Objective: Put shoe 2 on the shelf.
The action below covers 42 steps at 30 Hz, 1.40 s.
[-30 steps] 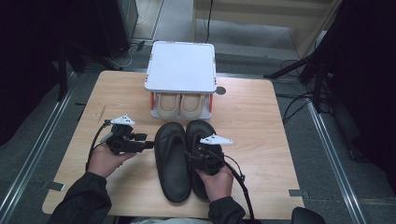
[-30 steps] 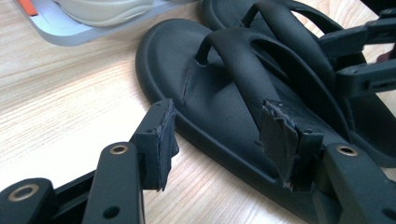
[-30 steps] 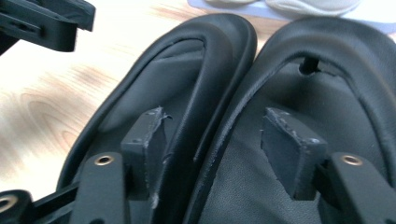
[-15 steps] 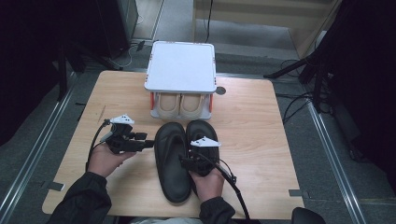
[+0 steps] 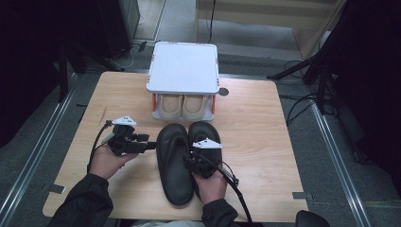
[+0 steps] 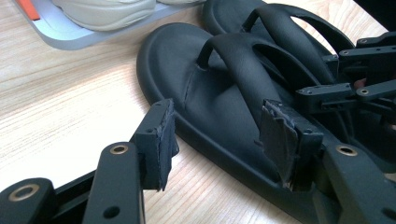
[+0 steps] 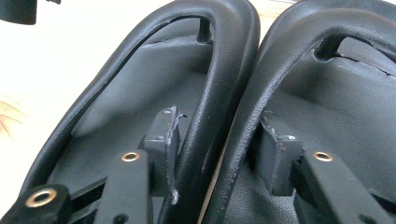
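Observation:
Two black flip-flop sandals lie side by side on the wooden table, the left sandal [image 5: 172, 165] [image 6: 210, 84] [image 7: 140, 70] and the right sandal [image 5: 204, 135] [image 7: 336, 93]. My right gripper [image 5: 191, 163] [image 7: 219, 140] reaches down over their touching sides. One pad sits inside each sandal, with both inner rims between the jaws. The jaws have just been closing, and a thin gap still shows between the sandals. My left gripper [image 5: 150, 145] [image 6: 217, 140] stands open just left of the left sandal, low over the table, with nothing gripped.
A small shoe rack with a white top [image 5: 183, 66] stands at the back middle of the table [image 5: 265, 142], and a pair of beige shoes [image 5: 182, 106] sits under it. Cables trail from both grippers toward the person's sleeves.
My right gripper has shifted left and down, from over the right sandal to the seam between the two sandals. The left gripper has stayed where it was.

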Tool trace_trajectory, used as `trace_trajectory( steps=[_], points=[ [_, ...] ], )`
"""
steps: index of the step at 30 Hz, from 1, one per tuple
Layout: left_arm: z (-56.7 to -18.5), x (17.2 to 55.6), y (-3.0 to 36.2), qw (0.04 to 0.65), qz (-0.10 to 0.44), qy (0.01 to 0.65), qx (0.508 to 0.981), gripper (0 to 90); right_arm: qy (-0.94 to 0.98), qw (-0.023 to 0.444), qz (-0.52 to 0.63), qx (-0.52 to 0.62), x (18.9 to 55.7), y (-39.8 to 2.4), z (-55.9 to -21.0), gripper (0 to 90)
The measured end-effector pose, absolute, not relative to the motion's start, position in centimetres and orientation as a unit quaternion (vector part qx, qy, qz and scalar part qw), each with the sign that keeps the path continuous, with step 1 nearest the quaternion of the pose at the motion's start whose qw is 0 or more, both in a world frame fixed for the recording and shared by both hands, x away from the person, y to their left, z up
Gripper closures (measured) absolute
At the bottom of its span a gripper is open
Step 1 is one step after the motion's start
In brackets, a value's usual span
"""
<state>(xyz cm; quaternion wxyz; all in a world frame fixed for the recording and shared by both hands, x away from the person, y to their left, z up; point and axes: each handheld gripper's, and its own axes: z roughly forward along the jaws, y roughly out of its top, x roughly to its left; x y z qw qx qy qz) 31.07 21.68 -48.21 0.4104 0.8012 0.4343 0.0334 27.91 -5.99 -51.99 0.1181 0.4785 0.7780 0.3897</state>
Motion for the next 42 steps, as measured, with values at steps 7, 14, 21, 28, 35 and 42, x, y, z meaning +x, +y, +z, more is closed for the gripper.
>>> trace_trajectory(
  steps=[7,14,21,28,35,42],
  points=[
    [-48.3,31.1,21.4,0.408,0.031,0.432,0.804,46.3,0.773,0.118,0.387,0.489,28.1,-6.2,-52.0,65.5],
    [-48.4,31.2,21.4,0.407,0.027,0.432,0.804,46.5,0.765,0.119,0.395,0.494,28.0,-6.5,-52.1,68.8],
    [-48.4,31.2,21.3,0.407,0.025,0.430,0.805,46.7,0.762,0.117,0.396,0.498,28.1,-6.6,-52.1,70.5],
    [-48.4,31.1,21.4,0.407,0.027,0.432,0.805,47.0,0.757,0.121,0.393,0.508,28.1,-7.0,-52.0,73.6],
    [-48.3,31.2,21.5,0.409,0.027,0.433,0.803,47.0,0.756,0.121,0.393,0.509,28.4,-7.8,-51.9,76.0],
    [-48.3,31.2,21.7,0.412,0.029,0.438,0.799,46.9,0.765,0.115,0.388,0.501,28.3,-9.0,-51.1,76.7]
  ],
)
